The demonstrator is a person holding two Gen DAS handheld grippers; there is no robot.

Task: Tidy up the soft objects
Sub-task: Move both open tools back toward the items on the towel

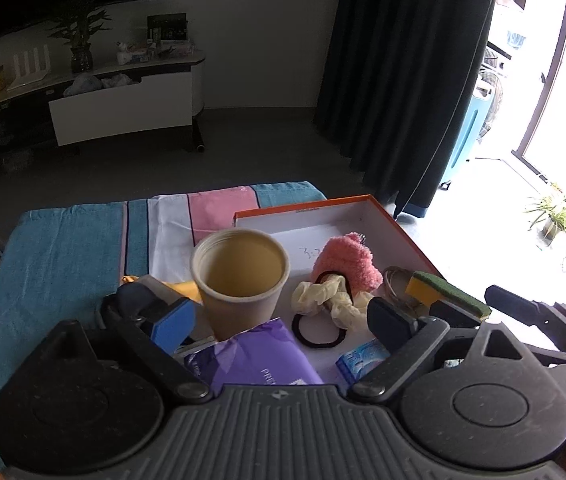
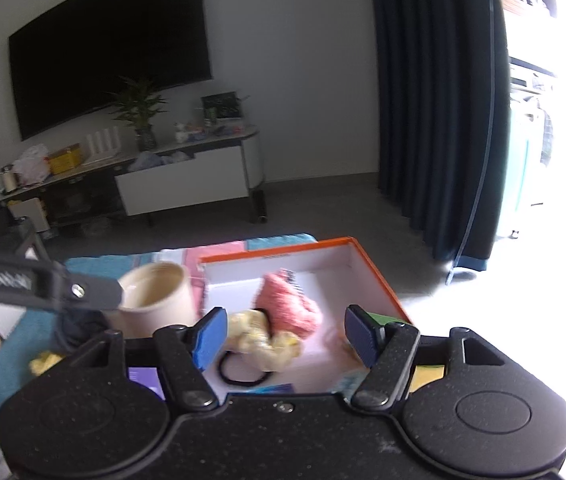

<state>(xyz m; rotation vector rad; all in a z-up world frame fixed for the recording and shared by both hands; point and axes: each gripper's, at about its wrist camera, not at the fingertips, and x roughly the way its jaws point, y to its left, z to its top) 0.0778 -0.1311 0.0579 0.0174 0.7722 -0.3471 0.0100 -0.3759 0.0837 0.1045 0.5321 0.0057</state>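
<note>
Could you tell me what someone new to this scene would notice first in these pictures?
Probably the orange-rimmed box on the striped towel, holding a fluffy pink sock, a cream scrunchie and a black hair tie. Just left of the box stands an empty paper cup. Both grippers, left and right, hover open in front.

Your tabletop, draped in a striped towel, carries an orange-rimmed box beyond your jaws and a paper cup just left of it.
</note>
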